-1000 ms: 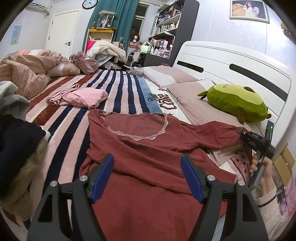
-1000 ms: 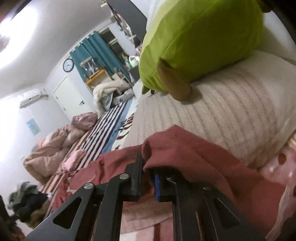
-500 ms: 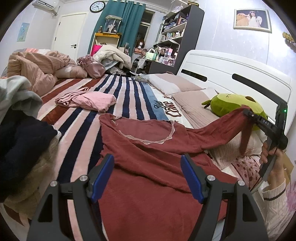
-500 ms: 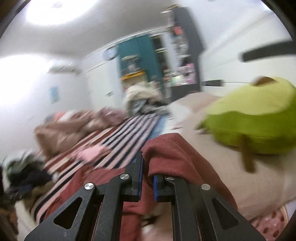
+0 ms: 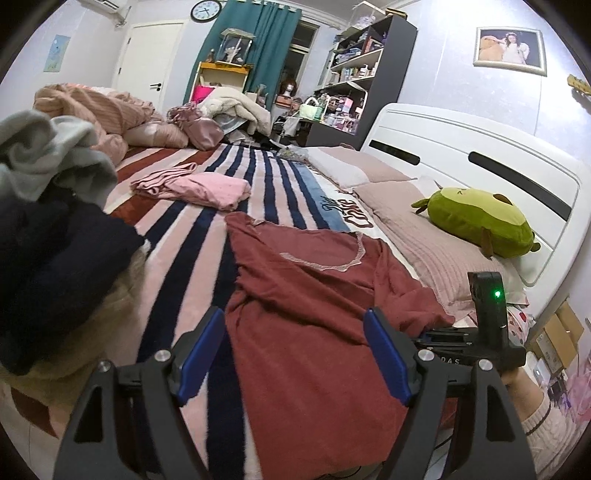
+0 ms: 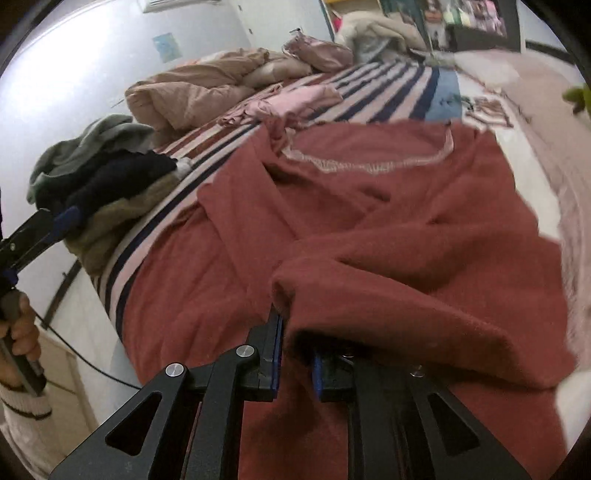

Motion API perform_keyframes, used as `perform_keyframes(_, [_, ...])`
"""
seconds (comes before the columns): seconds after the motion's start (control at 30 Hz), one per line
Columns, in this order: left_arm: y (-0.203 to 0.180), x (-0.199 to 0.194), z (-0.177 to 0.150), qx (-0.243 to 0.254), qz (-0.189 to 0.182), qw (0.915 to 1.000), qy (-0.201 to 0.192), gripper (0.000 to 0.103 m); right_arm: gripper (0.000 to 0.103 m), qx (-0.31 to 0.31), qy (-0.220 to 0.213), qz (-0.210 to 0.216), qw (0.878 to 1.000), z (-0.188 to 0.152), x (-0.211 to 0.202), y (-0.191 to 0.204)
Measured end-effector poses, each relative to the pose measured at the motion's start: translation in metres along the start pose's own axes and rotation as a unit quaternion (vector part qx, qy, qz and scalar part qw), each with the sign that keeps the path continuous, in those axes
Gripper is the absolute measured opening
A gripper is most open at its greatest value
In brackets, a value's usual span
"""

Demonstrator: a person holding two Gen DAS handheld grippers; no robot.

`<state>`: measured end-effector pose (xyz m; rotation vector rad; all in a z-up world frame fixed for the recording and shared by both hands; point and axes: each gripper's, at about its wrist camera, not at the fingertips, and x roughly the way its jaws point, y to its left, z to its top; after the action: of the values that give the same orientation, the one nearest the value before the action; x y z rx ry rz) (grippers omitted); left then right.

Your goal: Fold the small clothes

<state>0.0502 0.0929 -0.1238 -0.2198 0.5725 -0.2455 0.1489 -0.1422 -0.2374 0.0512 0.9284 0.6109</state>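
Red top point(image 5: 314, 295) flat lengthwise, neckline toward far end; right tongs point(image 6: 297, 354) easing apart around sleeve; left tongs point(image 5: 295, 354) spread

Looking out over my left gripper point(image 5: 295, 354), the only letters I can read clearly are "DAS", printed in pale capitals on the black body of my right gripper point(image 5: 460, 361), just beside my left one on its right; anything before those letters is hidden. Ahead of my left gripper, beyond the red top, the striped blanket point(image 5: 258, 173) carries dark script lettering point(image 5: 341, 212) on a white patch, too curled for me to spell out. Far ahead, high on the wall, the clock point(image 5: 205, 10) has numerals too small to read.
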Motion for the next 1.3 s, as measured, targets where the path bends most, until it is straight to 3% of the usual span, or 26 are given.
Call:
perform_keyframes(0.17, [-0.001,-0.001,0.0,-0.003,-0.002,1.0,-0.004,0.075,0.045,0.012,-0.018,0.028,0.999,-0.012,-0.04,-0.003])
perform_keyframes(0.27, [-0.005,0.002,0.002,0.002,-0.004,1.0,-0.003,0.075,0.047,0.022,-0.05,0.045,0.997,-0.02,-0.073,-0.016])
perform_keyframes(0.37, [-0.008,0.006,0.003,0.002,-0.009,1.0,-0.003,0.075,0.058,0.074,-0.086,0.007,0.994,-0.023,-0.105,-0.049])
perform_keyframes(0.43, [-0.011,0.009,0.004,0.001,-0.011,0.9999,0.0,0.075,0.078,0.103,-0.101,-0.032,0.989,-0.026,-0.119,-0.075])
perform_keyframes(0.53, [-0.018,0.011,0.006,0.008,-0.009,0.9999,0.002,0.075,0.08,0.139,-0.091,-0.055,0.985,-0.027,-0.114,-0.106])
perform_keyframes(0.6, [-0.021,0.01,0.008,0.007,-0.009,0.9999,0.0,0.075,0.08,0.156,-0.061,-0.061,0.984,-0.026,-0.096,-0.12])
perform_keyframes(0.7, [-0.021,0.009,0.009,0.008,-0.007,0.9999,0.0,0.075,0.08,0.153,-0.044,-0.056,0.986,-0.026,-0.074,-0.122])
perform_keyframes(0.73, [-0.022,0.008,0.01,0.01,-0.002,0.9999,0.001,0.075,0.075,0.14,-0.051,-0.062,0.987,-0.025,-0.073,-0.117])
perform_keyframes(0.8, [-0.022,0.008,0.011,0.012,0.002,0.9999,0.001,0.075,0.045,0.115,-0.059,-0.07,0.989,-0.022,-0.073,-0.109])
perform_keyframes(0.83, [-0.022,0.008,0.012,0.011,0.002,0.9999,0.0,0.075,0.024,0.109,-0.057,-0.067,0.99,-0.022,-0.072,-0.106])
perform_keyframes(0.87, [-0.022,0.008,0.012,0.011,0.001,0.9999,-0.001,0.075,0.017,0.103,-0.055,-0.065,0.991,-0.021,-0.07,-0.102])
perform_keyframes(0.97, [-0.023,0.008,0.013,0.015,0.002,0.9999,-0.001,0.075,0.007,0.07,-0.067,-0.094,0.991,-0.019,-0.07,-0.09])
perform_keyframes(1.1, [-0.022,0.009,0.012,0.014,-0.004,0.9999,-0.001,0.075,0.003,0.032,-0.119,-0.111,0.986,-0.013,-0.086,-0.07])
perform_keyframes(1.17, [-0.02,0.008,0.011,0.012,-0.007,0.9999,-0.004,0.075,0.002,0.017,-0.144,-0.103,0.984,-0.008,-0.094,-0.059])
perform_keyframes(1.3, [-0.01,0.003,0.009,0.006,-0.003,0.9999,-0.009,0.075,0.001,-0.006,-0.172,-0.043,0.984,0.008,-0.101,-0.022])
